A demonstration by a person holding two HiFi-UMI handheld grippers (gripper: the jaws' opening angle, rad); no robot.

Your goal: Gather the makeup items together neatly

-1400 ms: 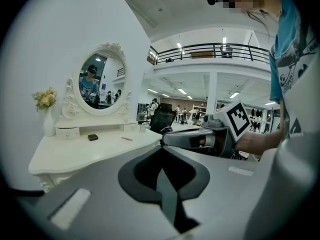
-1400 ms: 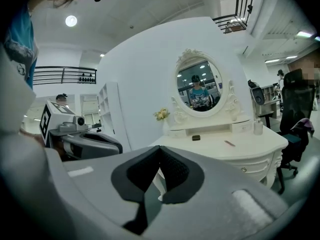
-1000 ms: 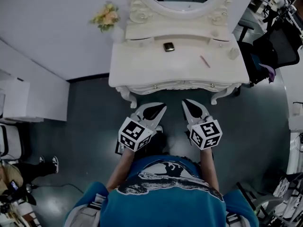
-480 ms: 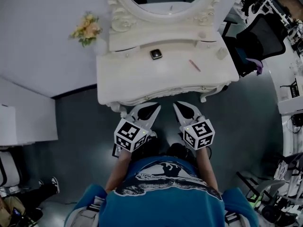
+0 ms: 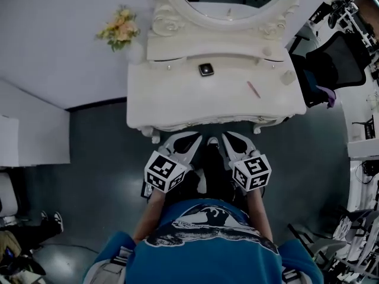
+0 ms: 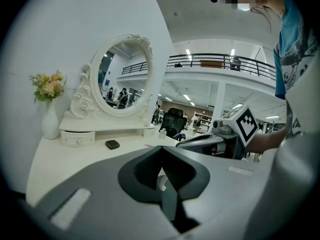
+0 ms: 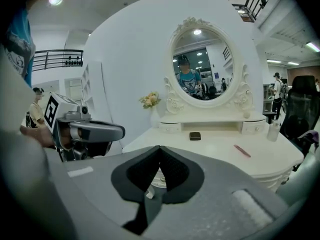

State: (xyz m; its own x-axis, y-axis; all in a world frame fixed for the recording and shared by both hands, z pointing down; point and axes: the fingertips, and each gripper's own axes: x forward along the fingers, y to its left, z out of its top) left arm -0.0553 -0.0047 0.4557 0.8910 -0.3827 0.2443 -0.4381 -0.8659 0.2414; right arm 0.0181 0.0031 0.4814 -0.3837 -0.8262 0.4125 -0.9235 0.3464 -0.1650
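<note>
Compact (image 5: 206, 70) beyond left tongs (image 5: 198, 138), right tongs (image 5: 225, 137)

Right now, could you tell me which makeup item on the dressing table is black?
The small square compact, lying furthest left of the three; the slim pencil is pink and the little bottle is pale.

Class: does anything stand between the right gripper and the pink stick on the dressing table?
Nothing visible does. The right gripper, shut and empty, is short of the front edge of the dressing table; only bare tabletop separates it from the pink stick. The black compact lies further left.
</note>
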